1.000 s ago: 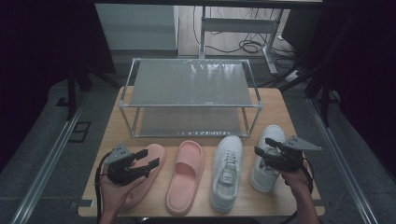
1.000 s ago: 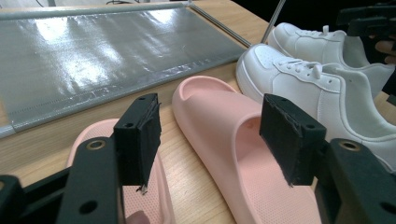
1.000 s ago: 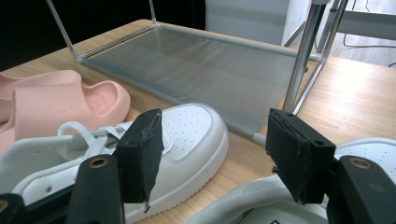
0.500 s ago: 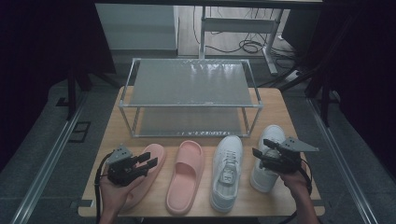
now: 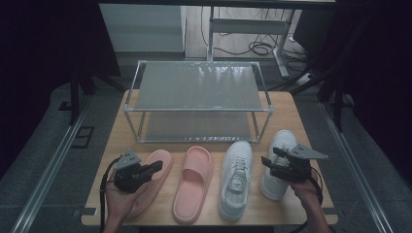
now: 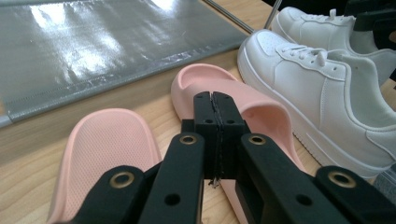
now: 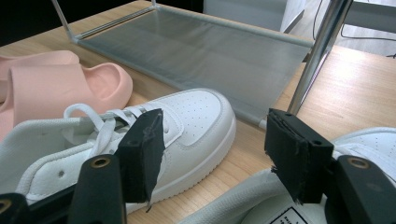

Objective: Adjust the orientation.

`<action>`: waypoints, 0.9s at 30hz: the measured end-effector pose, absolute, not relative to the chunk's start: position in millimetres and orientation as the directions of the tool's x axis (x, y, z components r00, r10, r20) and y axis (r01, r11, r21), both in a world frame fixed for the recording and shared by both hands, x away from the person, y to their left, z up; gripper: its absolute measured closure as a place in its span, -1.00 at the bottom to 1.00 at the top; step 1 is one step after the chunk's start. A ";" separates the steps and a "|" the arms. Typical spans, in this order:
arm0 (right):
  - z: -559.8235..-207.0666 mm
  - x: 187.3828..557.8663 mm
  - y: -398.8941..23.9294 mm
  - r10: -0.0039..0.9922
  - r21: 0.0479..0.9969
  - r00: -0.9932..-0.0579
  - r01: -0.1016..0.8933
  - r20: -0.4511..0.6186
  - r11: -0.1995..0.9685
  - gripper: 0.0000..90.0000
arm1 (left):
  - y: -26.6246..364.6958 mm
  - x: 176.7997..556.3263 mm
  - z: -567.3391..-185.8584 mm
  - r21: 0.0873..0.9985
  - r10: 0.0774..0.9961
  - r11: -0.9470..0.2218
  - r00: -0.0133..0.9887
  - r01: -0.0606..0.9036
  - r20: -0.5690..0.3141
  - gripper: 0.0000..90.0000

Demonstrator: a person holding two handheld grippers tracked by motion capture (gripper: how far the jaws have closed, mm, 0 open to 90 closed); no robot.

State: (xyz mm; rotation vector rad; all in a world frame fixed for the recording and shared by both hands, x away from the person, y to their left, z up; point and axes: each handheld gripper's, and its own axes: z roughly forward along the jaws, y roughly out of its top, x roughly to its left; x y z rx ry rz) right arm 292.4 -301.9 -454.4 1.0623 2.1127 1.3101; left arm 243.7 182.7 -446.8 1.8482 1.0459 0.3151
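Four shoes line the lower half of the high view on the table [image 5: 296, 111]: the left pink slipper [image 5: 150, 179], the right pink slipper [image 5: 192, 182], the left white sneaker [image 5: 235, 177] and the right white sneaker [image 5: 278, 162], all in front of the two-tier rack [image 5: 197, 97] at centre frame. Over the left pink slipper, lower left, the left gripper [image 5: 156, 166] has just been closing and its fingers [image 6: 205, 114] now meet with nothing between them. Lower right, the right gripper [image 5: 269, 161] hangs above the right white sneaker, fingers [image 7: 142, 140] spread wide and empty.
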 end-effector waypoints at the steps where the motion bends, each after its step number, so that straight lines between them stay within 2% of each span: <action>1: -454.3 292.6 -302.2 0.792 0.889 -0.610 0.378 0.031 0.257 -0.13 | 182.4 243.2 -446.9 0.831 0.772 -0.179 0.599 0.526 -0.213 1.00; 13: -453.0 291.1 -299.1 0.782 0.887 -0.622 0.380 0.036 0.261 -0.11 | 172.3 227.3 -459.0 0.787 0.786 -0.249 0.593 0.564 -0.176 1.00; 19: -449.5 288.6 -307.0 0.800 0.894 -0.597 0.391 0.064 0.220 -0.11 | 171.8 214.5 -470.0 0.764 0.769 -0.271 0.609 0.586 -0.194 1.00; 27: -450.3 289.2 -306.5 0.806 0.891 -0.588 0.397 0.063 0.220 -0.11 | 179.0 194.5 -486.2 0.738 0.766 -0.281 0.606 0.614 -0.213 1.00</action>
